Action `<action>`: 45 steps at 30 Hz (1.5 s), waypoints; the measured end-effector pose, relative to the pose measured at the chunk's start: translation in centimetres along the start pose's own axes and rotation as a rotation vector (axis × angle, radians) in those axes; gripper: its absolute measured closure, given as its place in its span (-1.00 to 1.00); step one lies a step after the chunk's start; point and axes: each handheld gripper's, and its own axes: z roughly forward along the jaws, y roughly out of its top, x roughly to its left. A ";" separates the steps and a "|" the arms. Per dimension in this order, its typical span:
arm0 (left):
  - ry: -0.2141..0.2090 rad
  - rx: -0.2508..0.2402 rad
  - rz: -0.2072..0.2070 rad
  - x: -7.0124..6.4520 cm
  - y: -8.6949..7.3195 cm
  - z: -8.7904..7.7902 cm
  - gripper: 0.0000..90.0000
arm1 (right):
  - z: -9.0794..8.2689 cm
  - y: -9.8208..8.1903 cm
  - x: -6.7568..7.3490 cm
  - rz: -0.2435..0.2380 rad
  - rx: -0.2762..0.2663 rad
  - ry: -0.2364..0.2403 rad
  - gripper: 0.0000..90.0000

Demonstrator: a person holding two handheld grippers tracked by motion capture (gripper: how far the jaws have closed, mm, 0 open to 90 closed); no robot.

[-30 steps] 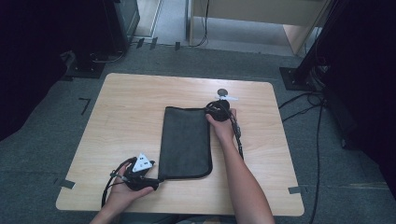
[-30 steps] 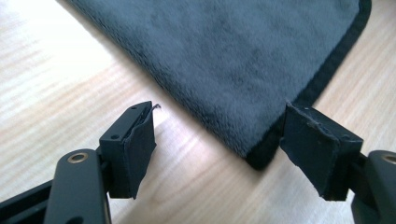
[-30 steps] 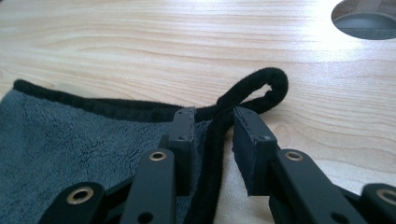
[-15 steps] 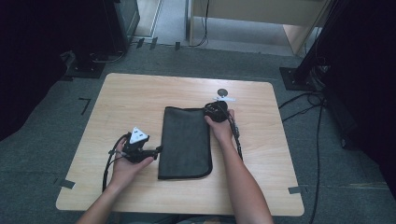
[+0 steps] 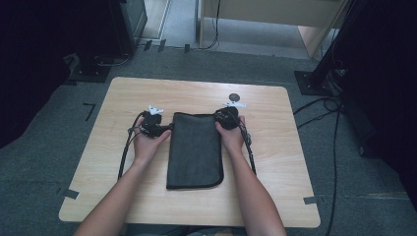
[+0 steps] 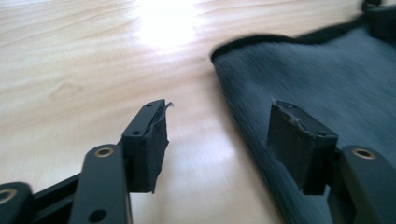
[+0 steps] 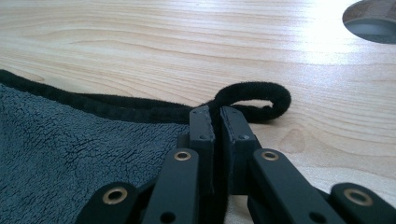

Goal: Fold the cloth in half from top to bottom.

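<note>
So the big change in the last second: my left gripper [image 5: 169, 127] has slid all the way up along the left side of the towel [image 5: 195, 150], from down near the closest corner to the far left corner, and its jaws have just been closing in a bit on the way. In the left gripper view they're still spread, one pad [image 6: 150, 140] hanging over bare wood and the other over the dark cloth, with the towel's hemmed edge running between them, so nothing is pinched there yet. The right gripper [image 7: 215, 122] hasn't budged; its jaws have just been closing too and are now pressed together on the towel's black edging at the far right corner, with a little loop of hem sticking out past the tips. The towel itself is folded into a long dark rectangle lying flat in the middle of the table [image 5: 275, 162], long side pointing away from me. My read is I'm lining up both far corners to lift or fold it, so the right side is sorted and the left just needs to drop onto that corner and bite. Main worry is the left pads closing on only the top layer.
</note>
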 end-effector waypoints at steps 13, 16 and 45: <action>-0.015 0.108 0.062 -1.7 3.7 5.0 0.45 | -0.3 -0.1 -0.4 0.010 -0.020 0.032 0.89; -0.028 0.096 0.115 -2.0 4.4 4.3 0.89 | -1.0 0.0 -0.5 0.009 -0.060 0.058 0.89; -0.332 -0.224 0.296 -4.3 -5.2 -11.1 0.89 | -16.2 -7.5 3.6 -0.222 -0.194 0.289 0.88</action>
